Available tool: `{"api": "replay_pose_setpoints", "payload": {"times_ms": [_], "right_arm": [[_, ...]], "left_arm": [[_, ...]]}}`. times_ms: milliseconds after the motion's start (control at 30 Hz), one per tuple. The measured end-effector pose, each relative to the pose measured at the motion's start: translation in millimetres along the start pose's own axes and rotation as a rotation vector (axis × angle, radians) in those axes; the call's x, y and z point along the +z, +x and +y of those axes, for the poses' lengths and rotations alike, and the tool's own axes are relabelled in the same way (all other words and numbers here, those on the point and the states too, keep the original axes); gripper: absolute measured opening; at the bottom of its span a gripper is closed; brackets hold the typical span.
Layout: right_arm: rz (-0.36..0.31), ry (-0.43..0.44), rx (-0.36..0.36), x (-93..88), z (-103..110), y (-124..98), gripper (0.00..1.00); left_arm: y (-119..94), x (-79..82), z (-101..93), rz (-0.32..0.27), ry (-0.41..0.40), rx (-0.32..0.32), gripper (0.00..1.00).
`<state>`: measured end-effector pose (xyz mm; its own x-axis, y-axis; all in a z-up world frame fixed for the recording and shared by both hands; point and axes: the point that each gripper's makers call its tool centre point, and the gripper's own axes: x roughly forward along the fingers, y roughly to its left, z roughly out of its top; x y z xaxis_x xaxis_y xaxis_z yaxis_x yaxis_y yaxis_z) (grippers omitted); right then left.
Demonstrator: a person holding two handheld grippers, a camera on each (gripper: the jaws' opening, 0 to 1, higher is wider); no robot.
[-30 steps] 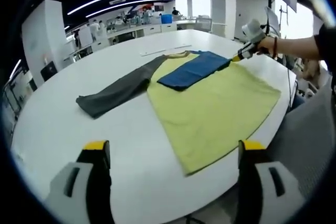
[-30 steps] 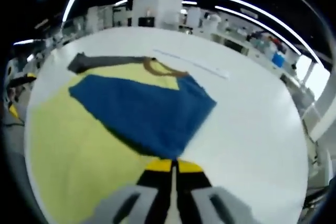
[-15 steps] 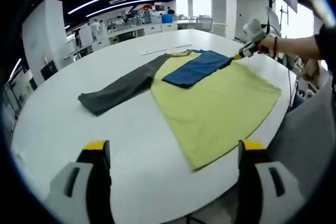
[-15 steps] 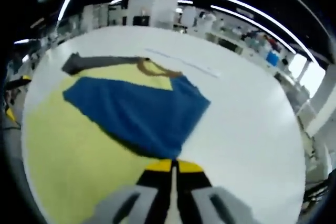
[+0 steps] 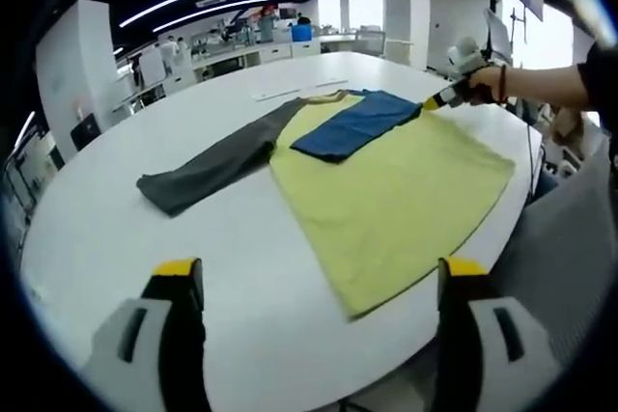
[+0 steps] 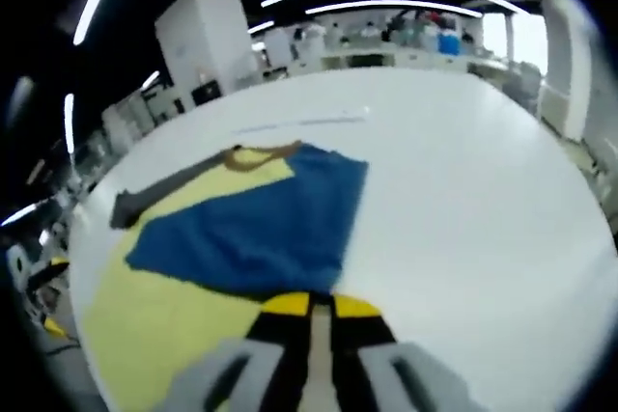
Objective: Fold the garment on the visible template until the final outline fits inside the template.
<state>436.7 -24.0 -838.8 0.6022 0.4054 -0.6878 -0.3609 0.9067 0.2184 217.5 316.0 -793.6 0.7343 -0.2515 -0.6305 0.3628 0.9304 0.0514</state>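
- The yellow long-sleeved shirt (image 5: 386,195) lies flat on the round white desk (image 5: 116,229), its blue sleeve (image 5: 355,124) folded across the chest.
- The right claw (image 6: 311,311) is pinched on that sleeve's cuff; lay it down smoothly, without wrinkles.
- The left claw (image 5: 314,282) hangs wide, empty; the grey sleeve (image 5: 208,166) looks next.

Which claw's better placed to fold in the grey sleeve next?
Left, probably. The left claw is open and free, on the near side of the table facing the grey sleeve. The right claw is shut at the blue sleeve, on the garment's far side from the grey one.
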Motion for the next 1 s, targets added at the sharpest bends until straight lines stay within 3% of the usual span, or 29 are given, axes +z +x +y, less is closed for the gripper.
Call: {"api": "replay_pose_setpoints", "payload": {"times_ms": [267,367,667,900,1000], "right_arm": [[0.009,-0.019,0.004,2.3,-6,4,0.0],[0.059,-0.15,-0.052,3.8,-21,-1,0.0],[0.102,-0.279,-0.08,6.8,-23,-3,0.0],[0.097,-0.161,-0.062,1.3,-16,-10,0.0],[0.072,-0.103,-0.042,1.2,-13,-16,0.08]], "left_arm": [[0,-2.6,2.9,0.004,-0.015,0.011,0.98],[0,-2.5,3.4,0.004,-0.018,0.016,0.98],[0,-3.5,4.8,0.007,-0.021,0.021,0.98],[-2,-5.5,5.7,0.014,-0.022,0.026,0.98],[-2,-5.8,5.5,0.019,-0.02,0.026,0.98]]}}
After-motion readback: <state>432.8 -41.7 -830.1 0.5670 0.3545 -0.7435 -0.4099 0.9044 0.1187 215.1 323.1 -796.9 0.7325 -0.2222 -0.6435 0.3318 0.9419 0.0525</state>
